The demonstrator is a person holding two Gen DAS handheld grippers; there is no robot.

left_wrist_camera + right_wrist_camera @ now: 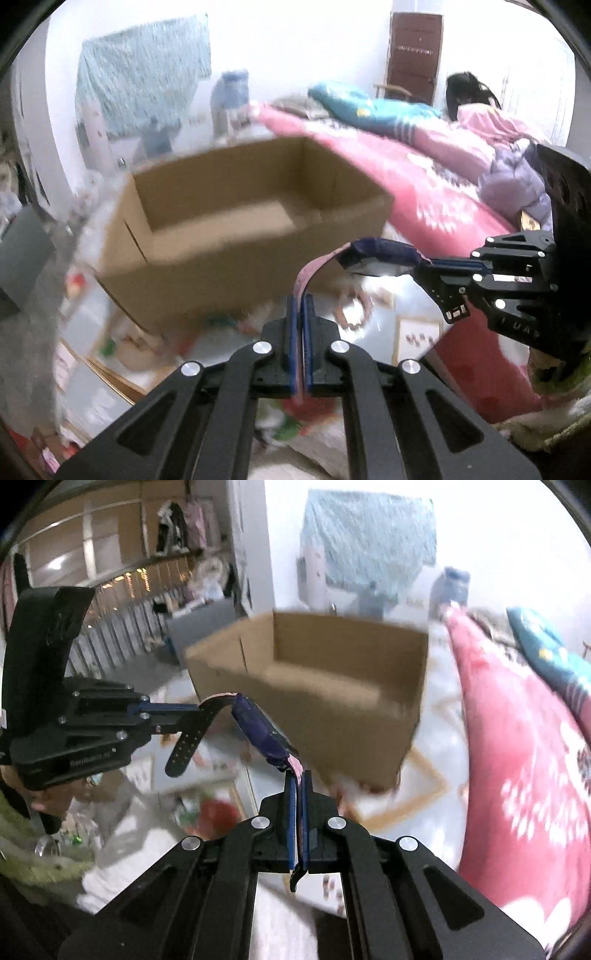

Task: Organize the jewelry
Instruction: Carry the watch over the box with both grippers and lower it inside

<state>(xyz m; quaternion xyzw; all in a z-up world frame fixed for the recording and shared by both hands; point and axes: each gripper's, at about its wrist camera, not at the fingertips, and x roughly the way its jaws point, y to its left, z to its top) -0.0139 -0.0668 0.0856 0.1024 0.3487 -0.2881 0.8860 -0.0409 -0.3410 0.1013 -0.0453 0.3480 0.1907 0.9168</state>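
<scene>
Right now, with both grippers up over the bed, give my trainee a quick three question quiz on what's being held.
1. True or false: the watch is held by one hand-held gripper only.
2. Which part does the left hand-held gripper pinch? A) the dark case B) a strap C) the box rim
3. Fill in: beyond the watch stands an open ______ box.

Key: 1 false, the right hand-held gripper pinches the other strap. 2 B. 3 cardboard.
</scene>
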